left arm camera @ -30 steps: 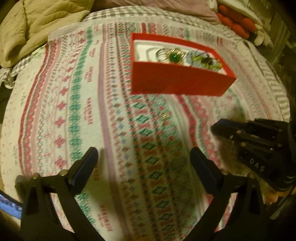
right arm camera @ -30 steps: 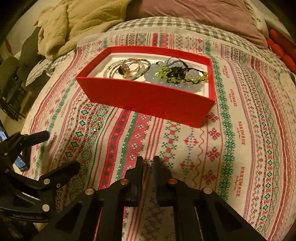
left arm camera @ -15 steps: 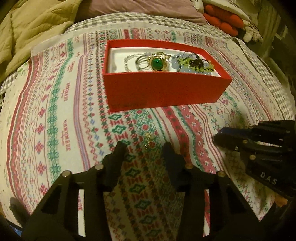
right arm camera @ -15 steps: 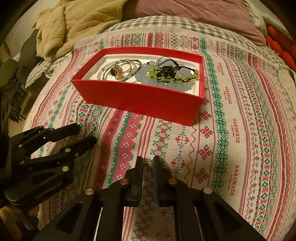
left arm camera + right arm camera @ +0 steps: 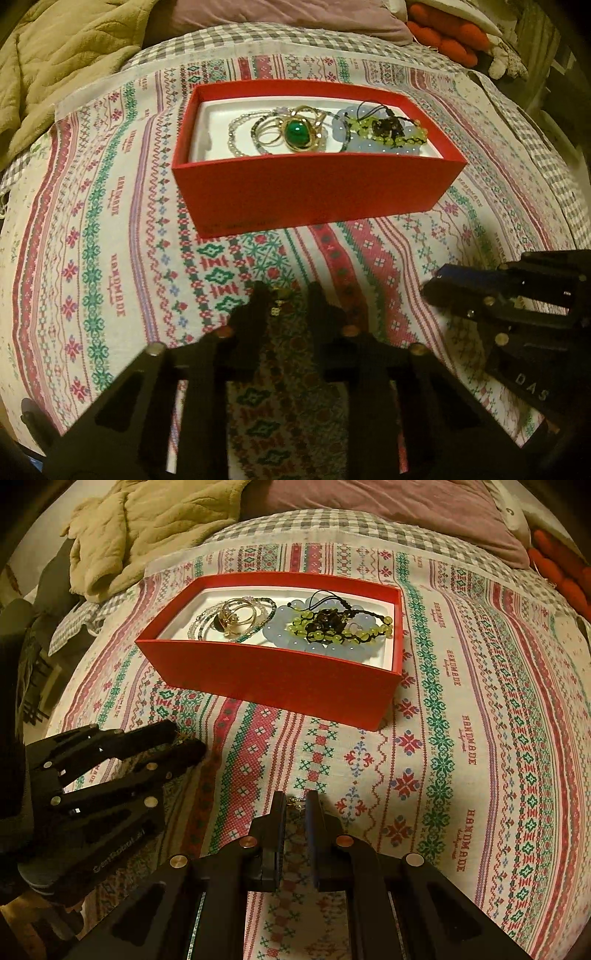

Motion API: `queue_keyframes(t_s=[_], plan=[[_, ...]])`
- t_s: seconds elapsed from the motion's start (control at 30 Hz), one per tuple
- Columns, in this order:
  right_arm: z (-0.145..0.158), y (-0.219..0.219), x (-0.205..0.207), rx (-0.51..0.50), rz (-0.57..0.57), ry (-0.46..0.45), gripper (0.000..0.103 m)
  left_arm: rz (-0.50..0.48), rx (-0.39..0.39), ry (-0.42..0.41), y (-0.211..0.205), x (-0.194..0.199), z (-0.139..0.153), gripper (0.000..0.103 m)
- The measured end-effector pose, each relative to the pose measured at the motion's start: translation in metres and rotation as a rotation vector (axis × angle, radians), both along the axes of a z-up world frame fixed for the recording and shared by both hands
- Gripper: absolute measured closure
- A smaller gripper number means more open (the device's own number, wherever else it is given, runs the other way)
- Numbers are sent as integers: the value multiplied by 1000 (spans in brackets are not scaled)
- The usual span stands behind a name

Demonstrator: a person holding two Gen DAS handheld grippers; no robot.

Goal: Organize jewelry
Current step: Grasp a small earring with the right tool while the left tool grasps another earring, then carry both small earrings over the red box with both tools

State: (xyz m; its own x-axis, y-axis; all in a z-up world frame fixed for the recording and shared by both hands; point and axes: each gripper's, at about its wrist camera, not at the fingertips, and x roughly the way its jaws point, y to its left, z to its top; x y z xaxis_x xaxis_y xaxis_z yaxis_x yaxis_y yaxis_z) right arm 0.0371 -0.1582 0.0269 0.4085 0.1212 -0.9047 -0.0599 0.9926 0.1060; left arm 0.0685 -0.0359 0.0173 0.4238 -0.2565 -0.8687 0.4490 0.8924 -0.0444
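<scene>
A red jewelry box (image 5: 314,192) (image 5: 280,679) sits on the patterned cloth and holds bracelets, a green-stone ring (image 5: 296,133) and green beads (image 5: 332,626). My left gripper (image 5: 286,297) is narrowed around a small gold earring (image 5: 279,300) lying on the cloth in front of the box; the gripper also shows in the right wrist view (image 5: 184,740). My right gripper (image 5: 295,803) is shut on a small gold earring (image 5: 295,801) and hovers over the cloth to the right; it shows in the left wrist view (image 5: 439,282).
The patterned cloth (image 5: 480,738) covers a checked bedspread (image 5: 258,40). A beige blanket (image 5: 147,528) lies at the back left, a mauve pillow (image 5: 388,502) at the back, orange cushions (image 5: 443,33) at the back right.
My left gripper moved forward and closed from wide open to a narrow gap around the earring on the cloth. My right gripper stayed shut on its earring and shifted little.
</scene>
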Motion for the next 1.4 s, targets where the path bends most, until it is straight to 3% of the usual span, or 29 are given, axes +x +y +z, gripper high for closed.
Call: queue_keyframes(t_s=[0.07, 0.43, 0.73, 1.13, 1.4], plan=[[1, -1, 0, 0, 0, 0, 92, 9, 0, 1, -1, 0, 0, 93], [11, -9, -4, 33, 2, -12, 93, 64, -29, 54, 10, -2, 6, 94], [28, -14, -4, 81, 8, -25, 93, 134, -100, 118, 26, 0, 19, 94], [55, -19, 2, 130, -3, -76, 92, 143, -176, 41, 30, -3, 62, 94], [68, -18, 16, 176, -22, -101, 92, 148, -192, 5, 19, 13, 73, 94]])
